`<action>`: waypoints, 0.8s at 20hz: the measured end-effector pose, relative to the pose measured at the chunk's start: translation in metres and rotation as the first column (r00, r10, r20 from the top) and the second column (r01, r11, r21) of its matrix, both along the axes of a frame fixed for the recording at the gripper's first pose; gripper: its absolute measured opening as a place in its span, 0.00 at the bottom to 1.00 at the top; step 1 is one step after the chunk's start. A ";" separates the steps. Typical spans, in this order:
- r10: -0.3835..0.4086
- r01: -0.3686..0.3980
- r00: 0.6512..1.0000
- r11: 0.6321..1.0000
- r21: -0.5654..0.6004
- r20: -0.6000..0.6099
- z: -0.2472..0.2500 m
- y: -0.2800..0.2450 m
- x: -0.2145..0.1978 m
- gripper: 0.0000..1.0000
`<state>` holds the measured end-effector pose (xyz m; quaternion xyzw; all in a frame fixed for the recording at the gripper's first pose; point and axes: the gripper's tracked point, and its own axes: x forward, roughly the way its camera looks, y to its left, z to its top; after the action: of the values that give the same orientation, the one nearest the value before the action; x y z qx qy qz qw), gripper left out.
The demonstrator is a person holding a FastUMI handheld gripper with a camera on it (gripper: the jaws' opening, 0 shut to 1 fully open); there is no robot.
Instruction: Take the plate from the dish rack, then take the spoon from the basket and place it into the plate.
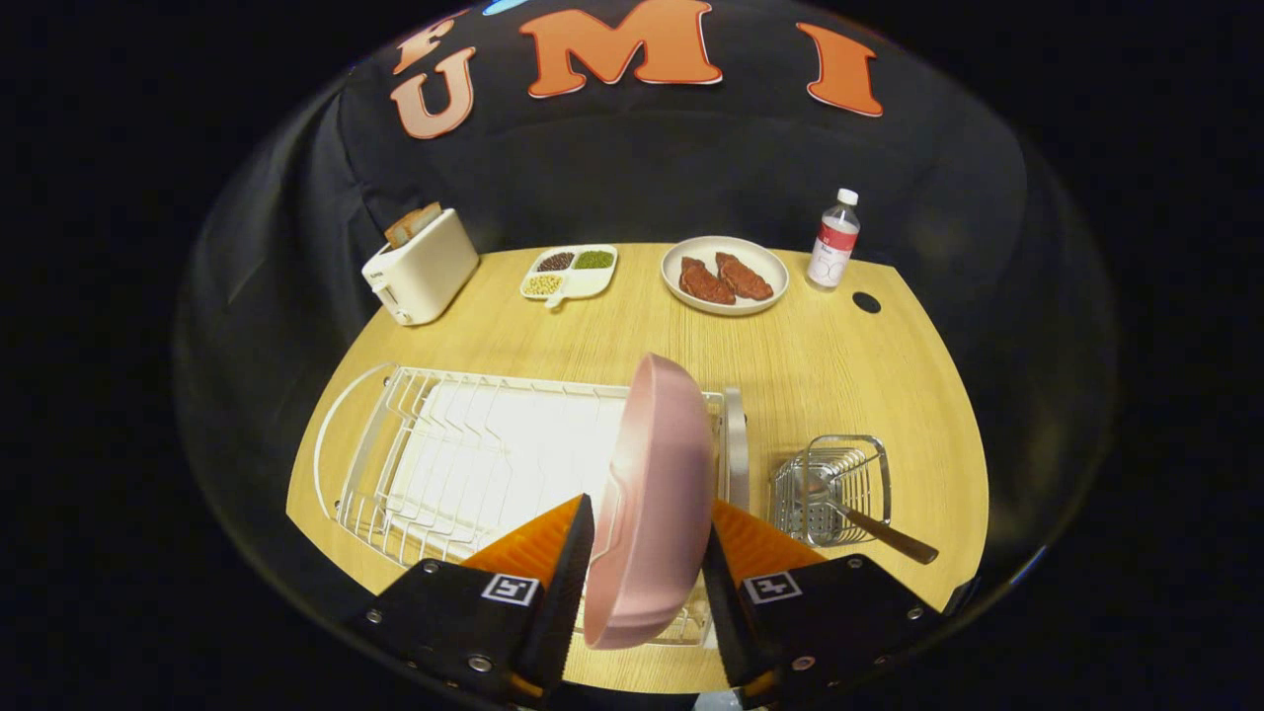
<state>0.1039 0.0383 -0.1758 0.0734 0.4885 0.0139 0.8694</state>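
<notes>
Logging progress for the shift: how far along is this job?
Done: nothing finished. In hand: the hand-held gripper is shut on the pink round plate, upright over the white wire dish rack. Left: the wooden-handled spoon lies in the metal wire basket.

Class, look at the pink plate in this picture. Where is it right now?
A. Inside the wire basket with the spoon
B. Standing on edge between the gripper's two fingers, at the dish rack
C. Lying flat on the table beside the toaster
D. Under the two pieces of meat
B: the pink plate stands on edge between the fingers of the gripper, which press on it from either side, over the dish rack.
</notes>
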 end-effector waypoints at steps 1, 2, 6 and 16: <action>-0.009 0.009 0.999 1.000 0.005 -0.032 -0.006 0.003 -0.002 0.53; -0.021 0.021 0.998 1.000 0.000 -0.051 -0.012 0.004 -0.003 0.48; -0.100 0.099 0.993 0.995 -0.010 -0.059 -0.007 -0.006 -0.001 0.40; -0.211 0.206 0.977 0.973 0.109 0.039 0.048 -0.033 -0.007 0.29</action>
<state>0.0969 0.0053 -0.1275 0.1690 0.4548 -0.0503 0.8729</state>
